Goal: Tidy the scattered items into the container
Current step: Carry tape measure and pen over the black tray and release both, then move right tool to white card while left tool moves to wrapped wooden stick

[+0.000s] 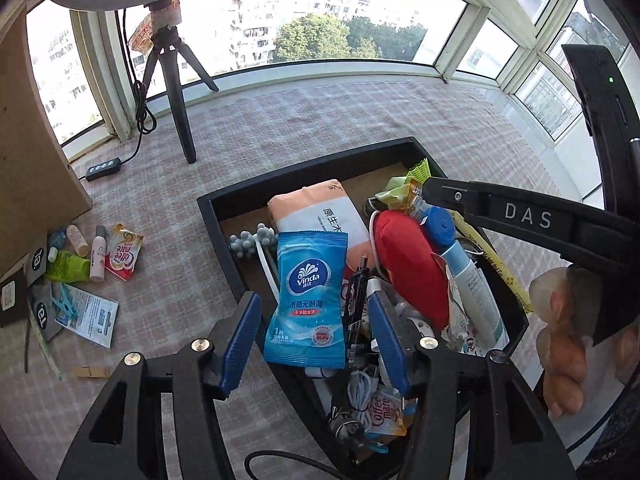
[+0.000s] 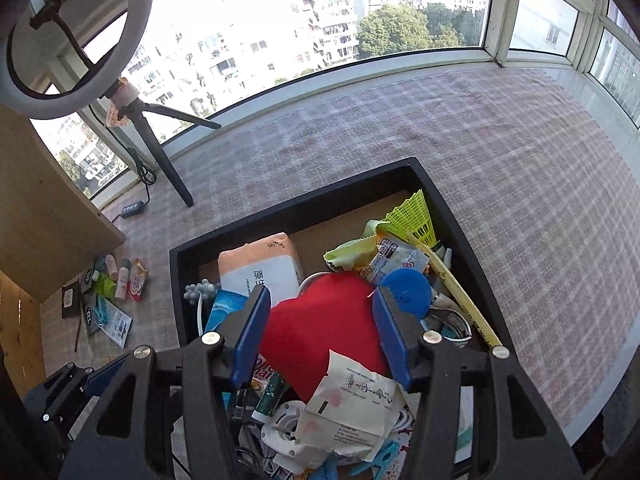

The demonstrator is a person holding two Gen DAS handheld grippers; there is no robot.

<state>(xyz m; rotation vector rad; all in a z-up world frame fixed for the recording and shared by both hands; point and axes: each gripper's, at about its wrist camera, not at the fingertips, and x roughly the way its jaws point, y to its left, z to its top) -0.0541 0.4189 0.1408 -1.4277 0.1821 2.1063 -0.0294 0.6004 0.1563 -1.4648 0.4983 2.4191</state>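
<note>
1. Drop-off step: the left gripper hangs over the black container, fingers spread either side of a blue Vinda wipe packet, pads clear of it
2. The right gripper is spread over the red pouch, gripping nothing
3. Next, I judge: fetch the small bottles and sachets scattered on the desk beside the box

A high-rise home's glazed balcony: wraparound windows face apartment blocks, with a checked carpet underfoot.
</note>
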